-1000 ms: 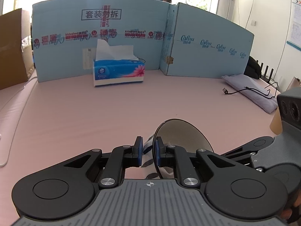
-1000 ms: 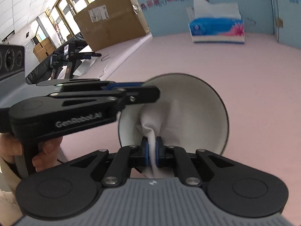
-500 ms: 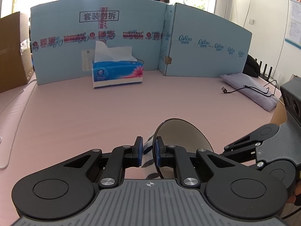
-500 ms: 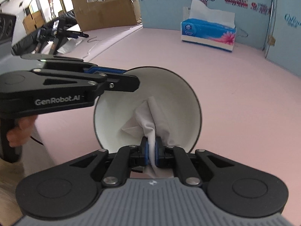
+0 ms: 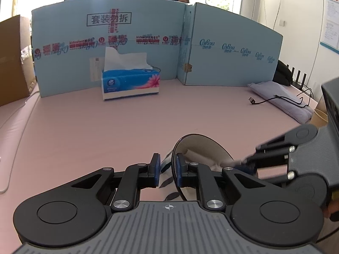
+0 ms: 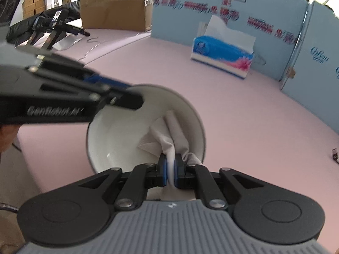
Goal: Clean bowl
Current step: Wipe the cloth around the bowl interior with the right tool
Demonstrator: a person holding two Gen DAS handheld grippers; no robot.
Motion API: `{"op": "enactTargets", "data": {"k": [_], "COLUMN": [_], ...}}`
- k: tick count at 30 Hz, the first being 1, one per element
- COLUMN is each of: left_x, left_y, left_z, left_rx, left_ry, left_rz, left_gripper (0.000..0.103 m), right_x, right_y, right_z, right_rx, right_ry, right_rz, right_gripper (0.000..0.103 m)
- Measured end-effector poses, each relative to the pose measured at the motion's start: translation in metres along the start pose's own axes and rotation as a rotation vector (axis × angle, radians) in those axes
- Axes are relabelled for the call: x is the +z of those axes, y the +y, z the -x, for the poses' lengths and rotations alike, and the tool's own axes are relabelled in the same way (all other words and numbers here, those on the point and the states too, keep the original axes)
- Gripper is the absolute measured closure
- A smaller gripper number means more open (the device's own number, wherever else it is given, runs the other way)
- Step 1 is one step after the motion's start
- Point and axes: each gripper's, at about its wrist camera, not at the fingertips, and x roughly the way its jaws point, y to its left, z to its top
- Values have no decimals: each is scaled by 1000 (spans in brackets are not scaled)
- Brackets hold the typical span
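Since last frame my right gripper [image 6: 170,169] rolled, sweeping tissue [image 6: 171,135] rightward inside bowl [image 6: 118,135]. Pink table [image 5: 106,131], blue board [image 5: 63,42] far. Left gripper [image 5: 167,170] pinches tilted bowl's rim; right clamps tissue.

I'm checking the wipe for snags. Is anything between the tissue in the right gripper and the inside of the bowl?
Nothing visible: the tissue pinched by the right gripper already lies against the bowl's inner wall. The left gripper clamps the rim, off to the side.

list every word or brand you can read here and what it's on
"套装勿拆": blue cardboard screen
"kidswant": red tape on that screen
"CoRou": screen's right panel
"GenRobot.AI": left gripper arm
Tissue box logo, brown carton label, wall posters: too small or blurred.
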Motion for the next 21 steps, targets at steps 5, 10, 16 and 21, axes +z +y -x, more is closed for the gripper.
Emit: {"op": "enactTargets", "data": {"k": [5, 10, 16, 21], "left_x": [1, 2, 1, -3], "left_y": [-4, -7, -8, -4], "left_z": [0, -3, -7, 1], "left_rx": [1, 14, 36, 26], "left_ry": [-4, 3, 7, 1], "left_rz": [-21, -33, 11, 89], "left_gripper": [85, 84, 80, 70], "right_x": [-2, 0, -5, -8], "right_y": [0, 5, 7, 5], "right_z": [0, 2, 1, 2], "right_rx": [89, 167, 173, 166], "right_ry": [30, 32, -10, -40], "right_rz": [-70, -124, -189, -218], "right_gripper": [95, 91, 95, 96]}}
